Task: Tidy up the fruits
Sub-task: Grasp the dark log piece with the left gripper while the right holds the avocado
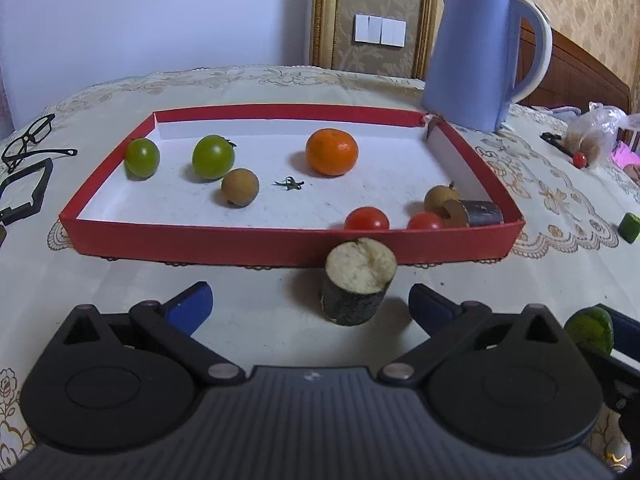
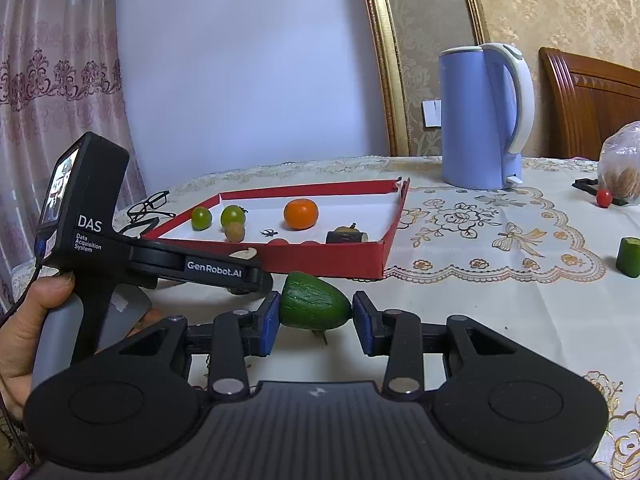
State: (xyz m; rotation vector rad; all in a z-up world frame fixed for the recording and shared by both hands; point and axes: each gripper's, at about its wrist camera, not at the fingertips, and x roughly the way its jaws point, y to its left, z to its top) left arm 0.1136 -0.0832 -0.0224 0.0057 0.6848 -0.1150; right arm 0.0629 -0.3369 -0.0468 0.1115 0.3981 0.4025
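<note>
My left gripper (image 1: 310, 304) is open wide just above the tablecloth. A dark-skinned stub with a pale cut face (image 1: 358, 280) stands upright between its blue fingers, nearer the right one, touching neither. Right behind the stub is the front wall of the red tray (image 1: 200, 236). The tray holds two green tomatoes (image 1: 213, 157), an orange (image 1: 332, 151), two brown longans (image 1: 240, 187), two red cherry tomatoes (image 1: 367, 219) and a lying dark stub (image 1: 476, 213). My right gripper (image 2: 314, 312) is shut on a green cucumber end (image 2: 314, 306), held low in front of the tray.
A blue kettle (image 2: 484, 116) stands behind the tray's right corner. Glasses (image 1: 28, 140) lie left of the tray. On the cloth to the right are a green cucumber piece (image 2: 630, 257), a red cherry tomato (image 2: 603, 197) and a plastic bag (image 2: 622, 164). A hand (image 2: 24, 320) grips the left gripper's handle.
</note>
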